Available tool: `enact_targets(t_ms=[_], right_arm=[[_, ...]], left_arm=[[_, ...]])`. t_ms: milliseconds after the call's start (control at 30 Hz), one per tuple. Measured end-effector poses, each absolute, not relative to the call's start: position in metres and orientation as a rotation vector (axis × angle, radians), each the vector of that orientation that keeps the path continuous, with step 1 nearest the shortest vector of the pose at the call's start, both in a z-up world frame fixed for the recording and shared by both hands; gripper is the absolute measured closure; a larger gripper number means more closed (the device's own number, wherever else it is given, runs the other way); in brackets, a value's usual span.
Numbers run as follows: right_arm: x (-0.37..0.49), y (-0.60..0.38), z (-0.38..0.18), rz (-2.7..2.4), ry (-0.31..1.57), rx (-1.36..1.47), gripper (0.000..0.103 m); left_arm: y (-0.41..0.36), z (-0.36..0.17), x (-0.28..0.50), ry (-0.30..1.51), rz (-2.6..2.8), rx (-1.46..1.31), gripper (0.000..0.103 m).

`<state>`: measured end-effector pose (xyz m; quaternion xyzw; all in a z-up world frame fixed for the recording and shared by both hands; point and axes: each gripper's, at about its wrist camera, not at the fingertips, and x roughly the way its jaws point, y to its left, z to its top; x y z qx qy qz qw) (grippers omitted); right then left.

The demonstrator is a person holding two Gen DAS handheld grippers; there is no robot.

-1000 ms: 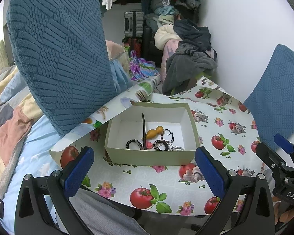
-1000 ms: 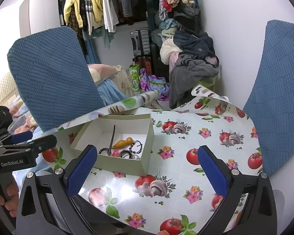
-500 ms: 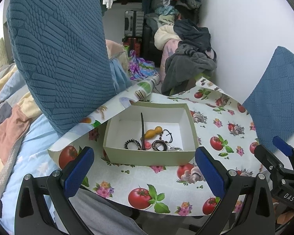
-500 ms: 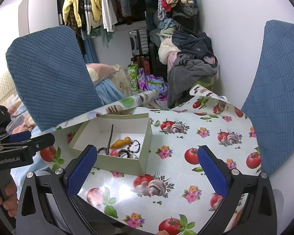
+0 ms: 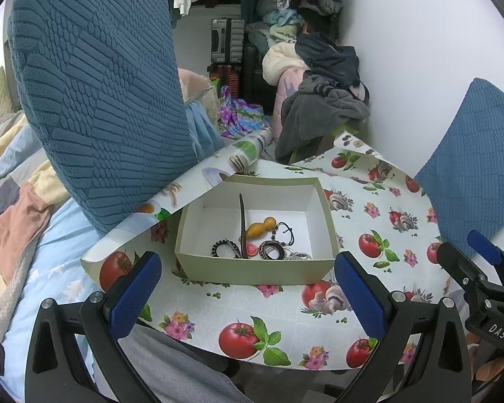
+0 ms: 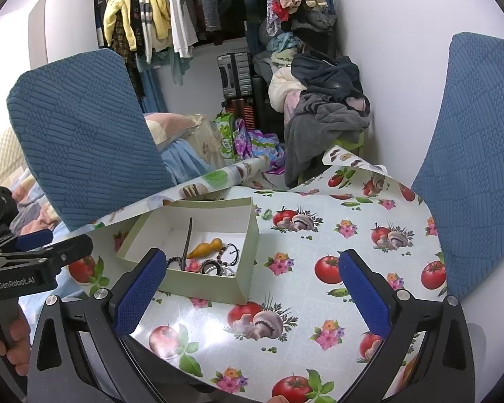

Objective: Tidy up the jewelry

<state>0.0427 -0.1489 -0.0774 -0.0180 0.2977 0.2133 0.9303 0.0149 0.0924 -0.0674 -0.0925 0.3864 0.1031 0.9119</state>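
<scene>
Both tongs gape wide and hold nothing: left tongs point(image 5: 247, 294) hover at 6 o'clock of the pale green box point(image 5: 255, 270), right tongs point(image 6: 252, 288) at its 5 o'clock. Inside the box, on the tomato-print counter point(image 5: 285, 322), lie a dark hair stick point(image 5: 242, 221), orange gourd pendant point(image 5: 260, 228), rings and bracelets point(image 5: 272, 250).

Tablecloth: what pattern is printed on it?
The tablecloth shows tomatoes, mushrooms and small flowers on pale checks, clearest in the right wrist view.
</scene>
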Motion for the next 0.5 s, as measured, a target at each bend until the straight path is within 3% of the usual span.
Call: enact_targets(t_ms=[500], right_arm=[[0.0419, -0.153, -0.0739, 0.398, 0.599, -0.036, 0.0]], left_arm=[[0.0967, -0.0698, 0.0124, 0.811, 0.213, -0.195, 0.0]])
